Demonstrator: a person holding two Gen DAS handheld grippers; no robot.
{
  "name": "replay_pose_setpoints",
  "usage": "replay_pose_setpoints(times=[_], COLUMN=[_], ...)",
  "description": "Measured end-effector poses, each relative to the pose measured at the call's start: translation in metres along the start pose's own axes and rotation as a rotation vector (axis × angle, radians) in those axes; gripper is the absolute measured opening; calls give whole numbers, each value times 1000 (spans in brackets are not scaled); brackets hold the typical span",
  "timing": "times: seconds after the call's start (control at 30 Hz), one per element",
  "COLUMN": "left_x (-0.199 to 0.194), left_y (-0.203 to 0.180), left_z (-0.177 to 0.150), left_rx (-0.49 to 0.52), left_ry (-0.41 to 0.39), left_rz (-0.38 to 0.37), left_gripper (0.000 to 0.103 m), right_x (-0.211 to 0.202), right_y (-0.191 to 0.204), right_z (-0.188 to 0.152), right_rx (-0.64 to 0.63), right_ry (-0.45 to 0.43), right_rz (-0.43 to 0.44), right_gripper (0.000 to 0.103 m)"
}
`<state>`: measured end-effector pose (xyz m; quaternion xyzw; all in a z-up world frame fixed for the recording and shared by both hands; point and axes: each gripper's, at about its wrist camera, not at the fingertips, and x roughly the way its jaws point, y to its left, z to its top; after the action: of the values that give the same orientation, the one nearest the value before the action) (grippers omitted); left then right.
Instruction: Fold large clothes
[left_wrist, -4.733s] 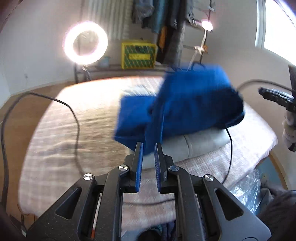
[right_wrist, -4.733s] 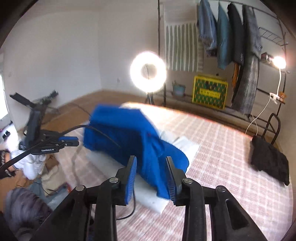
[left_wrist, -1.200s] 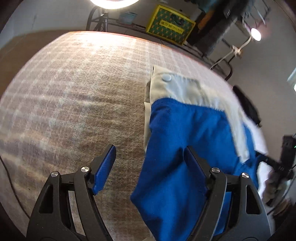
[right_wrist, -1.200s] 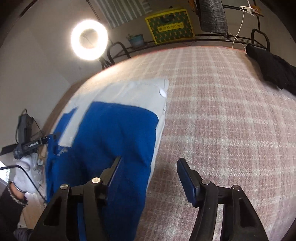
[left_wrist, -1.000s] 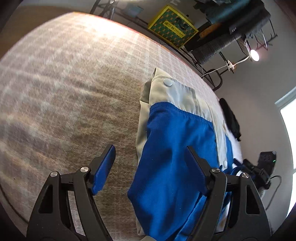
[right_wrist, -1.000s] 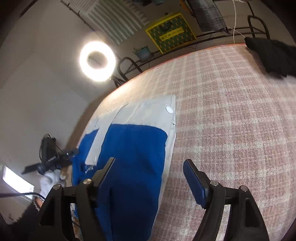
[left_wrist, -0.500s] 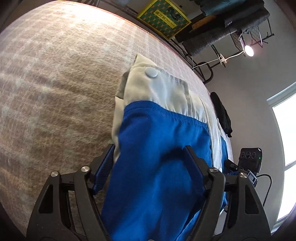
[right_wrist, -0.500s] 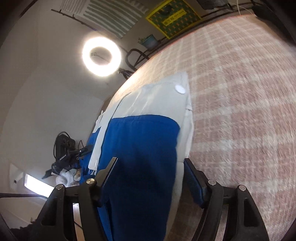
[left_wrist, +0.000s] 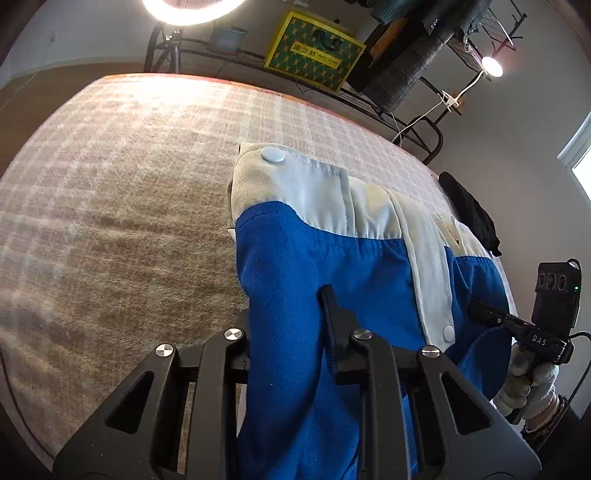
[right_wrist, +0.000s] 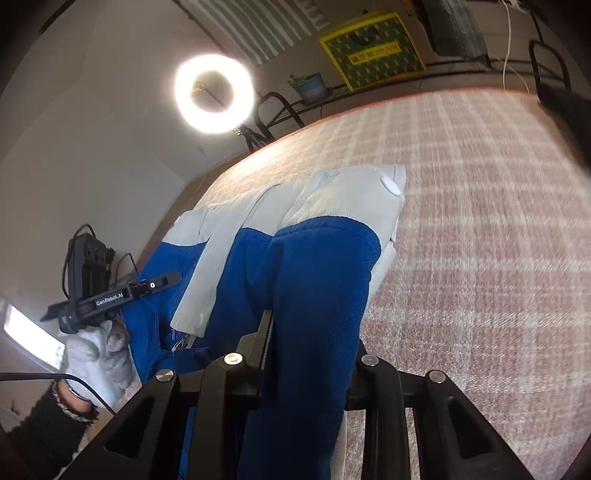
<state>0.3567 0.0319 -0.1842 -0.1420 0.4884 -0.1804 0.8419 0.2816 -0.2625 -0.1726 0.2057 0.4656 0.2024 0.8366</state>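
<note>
Both tongs, left (left_wrist: 291, 325) and right (right_wrist: 314, 332), have just been closing and now pinch the jacket's (left_wrist: 332, 258) near edge. It stretches away ahead of them along the bed (left_wrist: 110, 184), long axis running between the two.

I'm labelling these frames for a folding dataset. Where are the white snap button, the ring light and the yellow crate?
white snap button (left_wrist: 273, 154): left wrist view, centre of the round snap.
ring light (right_wrist: 214, 93): right wrist view, left side of the glowing ring.
yellow crate (left_wrist: 314, 51): left wrist view, patterned front face.
</note>
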Motion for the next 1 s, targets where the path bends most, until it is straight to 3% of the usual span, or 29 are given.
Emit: replay_pose_setpoints(times=[0.23,0.47,0.7,1.0], left_x=[-15,-17,6,68], left_y=[-27,-82,-149,-258], left_z=[-1,4,19,51], left_rx=[40,97,163,240], left_ry=[-14,-25,-20,-26], left_rz=[-22,-73,-121,-217], left_gripper=[19,18,18,18], right_x=[-29,-81,-132,-197], right_y=[14,-5,-39,-114], right_z=[14,25,33,63], right_rx=[-80,-101,-103,-85], right_ry=[-23,-67,-116,-183], right_rz=[-44,-88,-154,-244], right_gripper=[23,22,22,22])
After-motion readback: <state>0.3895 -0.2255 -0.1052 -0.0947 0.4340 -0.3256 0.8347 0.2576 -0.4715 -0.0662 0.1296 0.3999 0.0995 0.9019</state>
